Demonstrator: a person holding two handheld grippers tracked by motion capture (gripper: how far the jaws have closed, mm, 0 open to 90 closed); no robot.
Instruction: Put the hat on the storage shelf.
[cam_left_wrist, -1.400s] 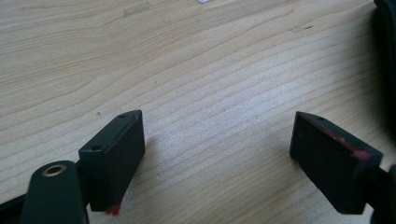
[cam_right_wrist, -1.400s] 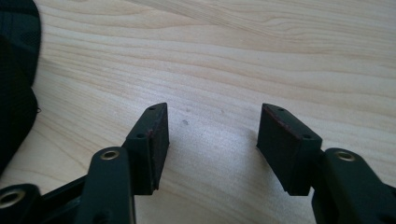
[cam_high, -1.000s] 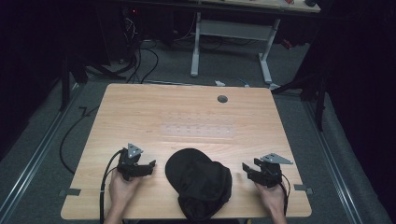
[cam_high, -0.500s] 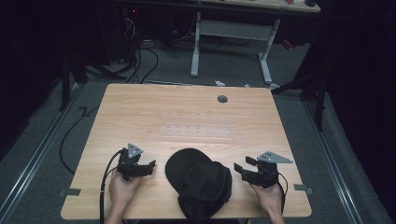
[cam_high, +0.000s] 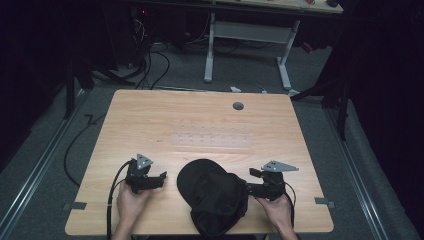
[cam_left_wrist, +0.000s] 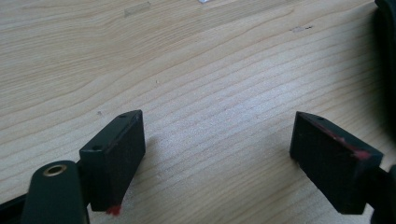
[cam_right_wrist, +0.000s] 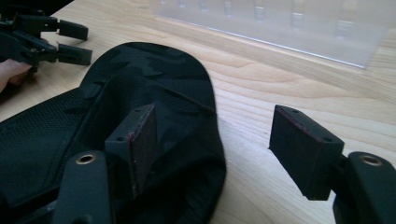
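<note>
High view: black cap (cam_high: 212, 195) at lower centre of table (cam_high: 200, 125), betw. both grippers. Right gripper (cam_high: 250, 184), jaws wide & just opening, sits at cap's right edge, nothing gripped. Left gripper (cam_high: 162, 177), jaws wide, empty, just left of cap, apart.

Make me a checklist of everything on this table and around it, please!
Surface: wooden table, a round hole near its far edge.
Job's things: black cap lying at the near edge, between the hands.
Clutter: clear plastic sheet flat at mid-table.
Grippers: left claw open over bare wood, beside the cap; right claw open at the cap's edge, jaws have just been opening, one above the fabric, no grip.
Cables: one cable trails from the left claw; more cables on the floor beyond.
Surroundings: dark room, grey floor, white desk frame behind.
</note>
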